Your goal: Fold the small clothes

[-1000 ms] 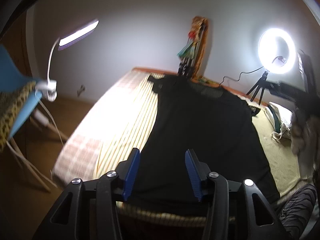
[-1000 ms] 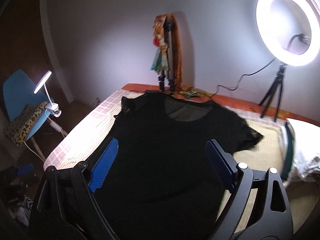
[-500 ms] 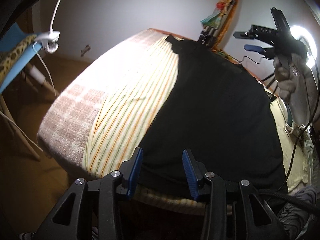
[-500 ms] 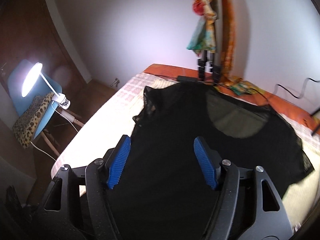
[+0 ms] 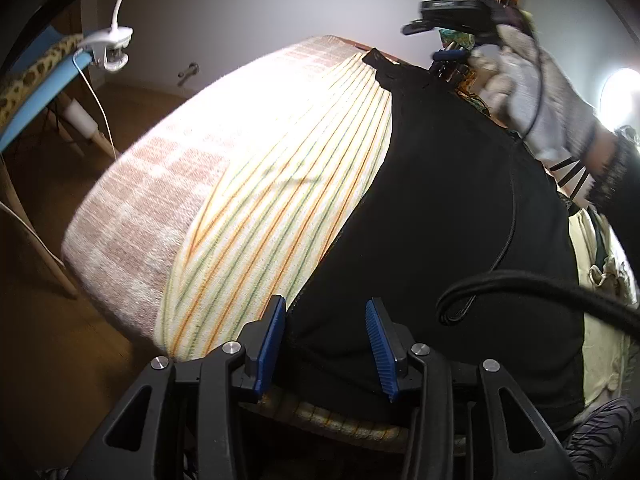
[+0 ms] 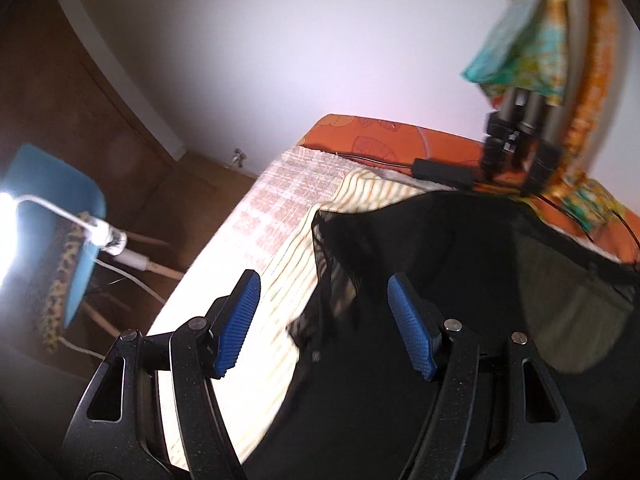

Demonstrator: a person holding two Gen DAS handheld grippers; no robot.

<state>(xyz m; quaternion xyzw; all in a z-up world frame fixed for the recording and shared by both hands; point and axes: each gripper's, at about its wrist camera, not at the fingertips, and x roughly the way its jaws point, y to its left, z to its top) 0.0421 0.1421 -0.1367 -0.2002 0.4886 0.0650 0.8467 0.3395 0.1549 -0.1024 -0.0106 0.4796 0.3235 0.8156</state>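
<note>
A black T-shirt lies flat on a striped cloth spread over the bed. My left gripper hangs open just over the shirt's near left hem corner, nothing pressed between its blue pads. At the far end, a gloved hand holds my right gripper above the shirt's shoulder. In the right wrist view the right gripper stands open over the sheer left sleeve of the shirt, its pads apart from the fabric.
A checked blanket covers the bed's left edge, with wooden floor beyond. A blue chair with a clip lamp stands left. A tripod and power adapter sit at the bed's far end. A black cable loops over the shirt.
My left gripper has sunk toward the near hem corner. My right gripper has swung across to the far left sleeve, and its jaws have narrowed.
</note>
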